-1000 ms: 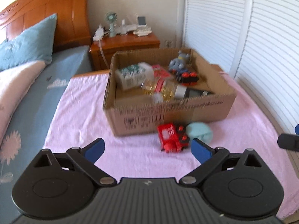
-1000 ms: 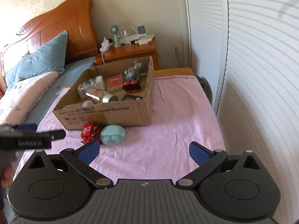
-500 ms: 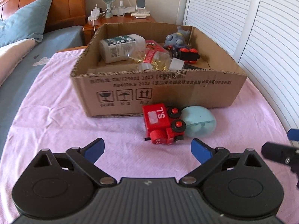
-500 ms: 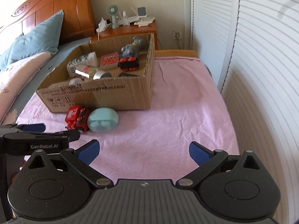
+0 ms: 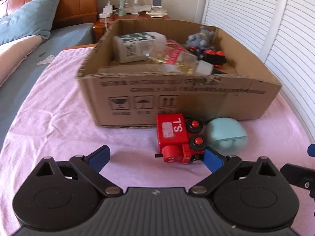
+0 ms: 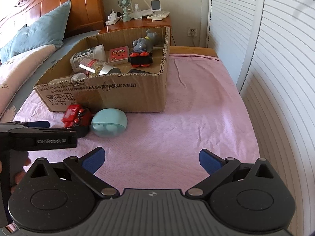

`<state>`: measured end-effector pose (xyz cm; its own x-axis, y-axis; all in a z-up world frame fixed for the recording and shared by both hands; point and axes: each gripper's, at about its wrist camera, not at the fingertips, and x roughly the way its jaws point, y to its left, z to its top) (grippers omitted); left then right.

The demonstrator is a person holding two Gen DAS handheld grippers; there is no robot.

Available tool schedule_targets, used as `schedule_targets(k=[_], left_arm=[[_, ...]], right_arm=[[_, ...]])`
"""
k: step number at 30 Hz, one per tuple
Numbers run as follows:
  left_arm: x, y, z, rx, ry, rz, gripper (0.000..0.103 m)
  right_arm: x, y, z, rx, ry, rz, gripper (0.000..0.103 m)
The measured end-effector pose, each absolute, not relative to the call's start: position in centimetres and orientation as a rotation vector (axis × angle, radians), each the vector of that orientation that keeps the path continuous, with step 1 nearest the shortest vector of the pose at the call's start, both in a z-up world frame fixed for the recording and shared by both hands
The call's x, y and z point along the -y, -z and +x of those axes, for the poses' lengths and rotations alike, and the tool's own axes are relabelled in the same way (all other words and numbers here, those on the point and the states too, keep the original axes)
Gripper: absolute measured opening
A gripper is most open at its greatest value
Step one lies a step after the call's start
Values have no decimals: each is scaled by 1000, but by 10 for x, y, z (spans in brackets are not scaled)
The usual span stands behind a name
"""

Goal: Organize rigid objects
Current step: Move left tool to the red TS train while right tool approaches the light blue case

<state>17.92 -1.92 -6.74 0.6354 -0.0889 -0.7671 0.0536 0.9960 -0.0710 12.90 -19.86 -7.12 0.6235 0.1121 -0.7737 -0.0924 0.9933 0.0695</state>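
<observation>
A red toy train (image 5: 177, 139) lies on its side on the pink cloth, just in front of the cardboard box (image 5: 196, 96). A pale teal earbud case (image 5: 226, 135) lies to its right, touching it. My left gripper (image 5: 156, 156) is open and empty; the train sits between its fingertips, close to the right one. The right wrist view shows the train (image 6: 73, 116), the case (image 6: 109, 122), the box (image 6: 118, 92) and my left gripper's side. My right gripper (image 6: 151, 158) is open and empty over bare cloth, to the right of the case.
The box holds a white bottle (image 5: 137, 45), a clear jar (image 5: 177, 61), a grey figure (image 5: 200, 39), a black-and-red toy car (image 5: 212, 56) and a red card. A nightstand (image 6: 137, 22) stands behind. White slatted doors (image 6: 275, 59) run along the right. Bed pillows lie left.
My left gripper has moved forward and lower toward the red train, which now lies between its fingers. My right gripper has moved forward and lower, closer to the box. Both stay open.
</observation>
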Motion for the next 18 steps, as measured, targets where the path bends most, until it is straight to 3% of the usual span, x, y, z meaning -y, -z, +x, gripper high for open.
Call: schedule_targets(k=[18], left_arm=[[-21, 72, 174, -866, 26, -46, 99]], right_arm=[[140, 100, 170, -904, -191, -150, 103]])
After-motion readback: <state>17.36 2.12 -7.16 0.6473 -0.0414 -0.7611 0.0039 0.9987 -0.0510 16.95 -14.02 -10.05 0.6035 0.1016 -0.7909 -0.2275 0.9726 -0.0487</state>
